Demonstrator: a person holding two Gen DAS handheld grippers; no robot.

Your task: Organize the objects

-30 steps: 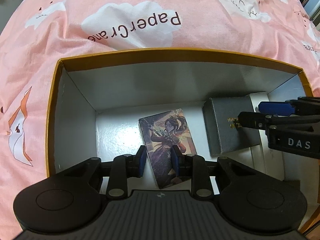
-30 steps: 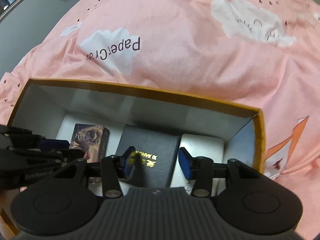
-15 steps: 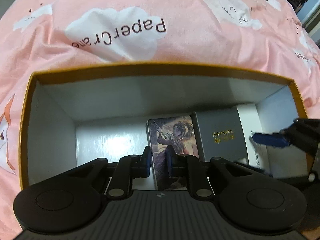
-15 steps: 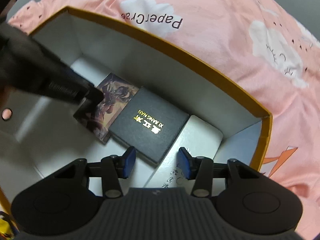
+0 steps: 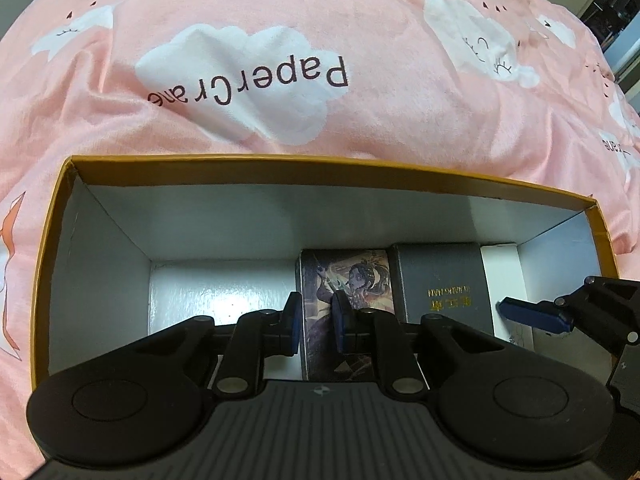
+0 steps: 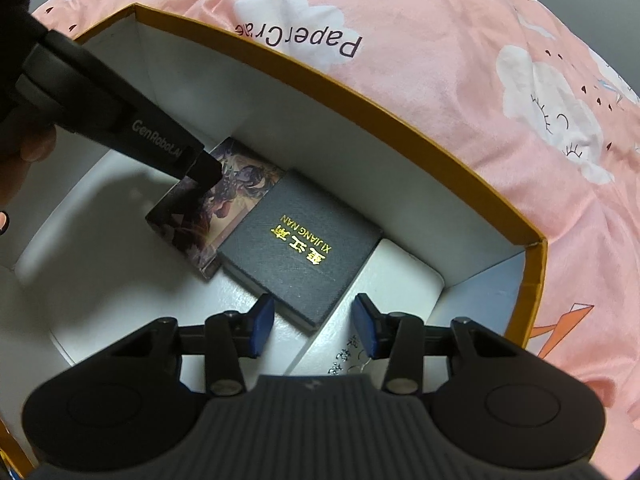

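An orange-rimmed cardboard box with white walls lies on the bed. On its floor an illustrated card box, a black box with gold letters and a white box lie side by side. My left gripper points down at the illustrated box's left edge. Its jaws stand a narrow gap apart and grip nothing. My right gripper hovers over the black box's near corner. Its jaws are closing and its pads are clear of that corner.
A pink blanket with white clouds and the words "PaperCrane" surrounds the cardboard box. The box's walls rise on all sides of both grippers. A hand holds the left gripper at the left edge of the right wrist view.
The illustrated box lay tilted and apart from the black box; now it lies straight against it. The left jaws narrowed. The right gripper rolled and shifted over the black box's corner.
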